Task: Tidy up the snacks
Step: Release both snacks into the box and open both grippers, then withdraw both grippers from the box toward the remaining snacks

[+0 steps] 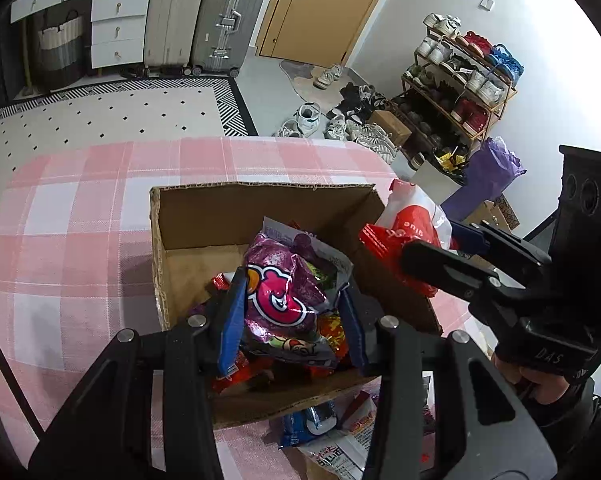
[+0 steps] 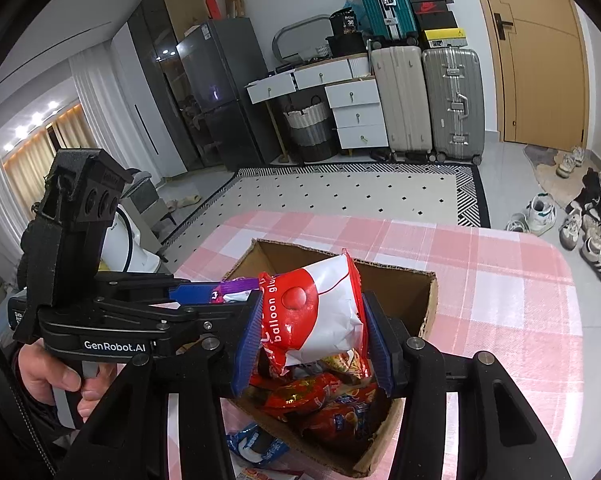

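The left wrist view alone shows the shoe rack (image 1: 456, 92) beyond the cardboard box (image 1: 204, 216), and the purple snack bag (image 1: 284, 292) seen head-on. The right wrist view alone shows the dark fridge (image 2: 216, 92) far behind the box (image 2: 428, 300), and the hand (image 2: 56, 376) that carries the left gripper (image 2: 220, 292).

The box stands open on the pink checked tablecloth (image 1: 72, 240), with red snack packets heaped inside. The left gripper (image 1: 290, 312) is clamped on the purple snack bag, its blue pads pressing both sides, directly above the box's heap. The right gripper (image 2: 312, 332) is clamped on the red-and-white snack bag (image 2: 320, 312), held upright over the box's near part; from the left wrist view this bag (image 1: 408, 224) sits at the box's right wall. A blue packet (image 1: 308, 424) lies on the cloth just outside the box's near wall.
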`<state>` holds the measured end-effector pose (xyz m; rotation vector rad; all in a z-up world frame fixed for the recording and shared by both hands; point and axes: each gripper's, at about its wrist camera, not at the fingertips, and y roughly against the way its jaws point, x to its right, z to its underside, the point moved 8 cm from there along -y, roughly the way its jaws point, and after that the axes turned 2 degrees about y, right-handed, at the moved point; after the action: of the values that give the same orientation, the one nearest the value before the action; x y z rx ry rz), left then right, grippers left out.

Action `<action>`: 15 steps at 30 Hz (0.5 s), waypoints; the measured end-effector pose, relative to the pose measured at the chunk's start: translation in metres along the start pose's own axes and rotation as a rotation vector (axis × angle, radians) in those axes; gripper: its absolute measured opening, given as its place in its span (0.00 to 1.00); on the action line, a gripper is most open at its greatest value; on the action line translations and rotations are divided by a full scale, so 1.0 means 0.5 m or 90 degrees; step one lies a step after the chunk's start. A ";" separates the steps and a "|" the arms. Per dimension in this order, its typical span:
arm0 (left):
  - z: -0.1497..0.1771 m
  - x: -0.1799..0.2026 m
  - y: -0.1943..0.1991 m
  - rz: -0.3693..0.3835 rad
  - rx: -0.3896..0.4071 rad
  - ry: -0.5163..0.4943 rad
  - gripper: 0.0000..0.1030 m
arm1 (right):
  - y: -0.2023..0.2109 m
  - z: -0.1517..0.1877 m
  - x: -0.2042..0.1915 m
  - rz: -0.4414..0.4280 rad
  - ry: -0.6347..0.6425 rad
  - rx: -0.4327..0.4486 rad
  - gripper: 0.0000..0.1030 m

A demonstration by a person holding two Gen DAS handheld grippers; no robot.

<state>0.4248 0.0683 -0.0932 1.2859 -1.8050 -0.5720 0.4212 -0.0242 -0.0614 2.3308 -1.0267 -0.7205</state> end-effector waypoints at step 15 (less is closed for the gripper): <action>0.024 0.035 0.073 -0.037 0.032 -0.036 0.80 | 0.087 0.003 0.022 0.033 -0.020 0.049 0.78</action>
<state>0.3925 0.0647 -0.0660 1.3729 -1.8435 -0.6038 0.4044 -0.0591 -0.0388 2.3547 -1.1436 -0.7115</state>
